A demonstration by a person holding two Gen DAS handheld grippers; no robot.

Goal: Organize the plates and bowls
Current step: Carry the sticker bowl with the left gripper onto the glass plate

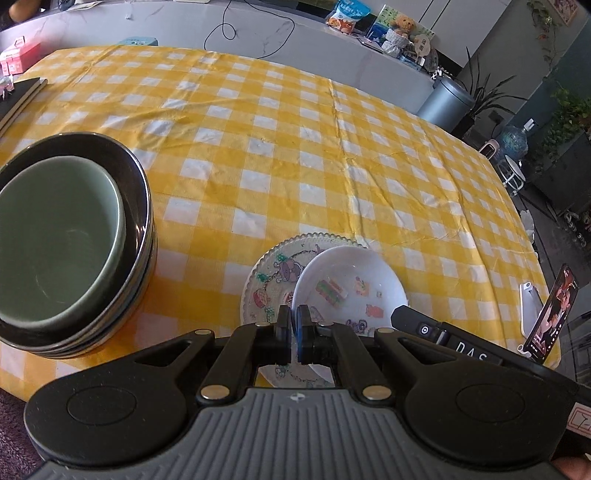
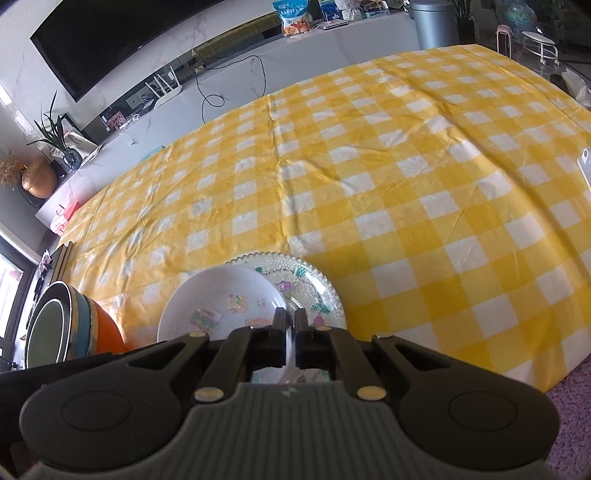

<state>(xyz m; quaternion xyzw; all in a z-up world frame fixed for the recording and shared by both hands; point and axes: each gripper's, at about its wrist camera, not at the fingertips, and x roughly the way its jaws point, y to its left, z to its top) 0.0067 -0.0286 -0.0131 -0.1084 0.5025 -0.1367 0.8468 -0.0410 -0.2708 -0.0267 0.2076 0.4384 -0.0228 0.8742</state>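
A white bowl point(image 1: 351, 288) point(image 2: 218, 299) with coloured pictures inside hangs over a clear patterned glass plate point(image 1: 266, 284) point(image 2: 317, 295) on the yellow checked tablecloth. My left gripper point(image 1: 294, 321) is shut on the bowl's left rim. My right gripper point(image 2: 290, 325) is shut on its right rim and shows in the left wrist view as a black body point(image 1: 424, 328). Whether the bowl touches the plate I cannot tell. To the left stands a stack of dark plates point(image 1: 140, 221) with a green bowl point(image 1: 55, 240) on top; the right wrist view shows the stack point(image 2: 55, 332) over an orange dish point(image 2: 107, 328).
A phone point(image 1: 550, 317) leans on a white stand point(image 1: 528, 306) at the table's right edge. A dark book point(image 1: 22, 96) lies at the far left corner. Beyond the table runs a white counter point(image 1: 184, 26) with a cable, snack bags and a grey bin point(image 1: 443, 103).
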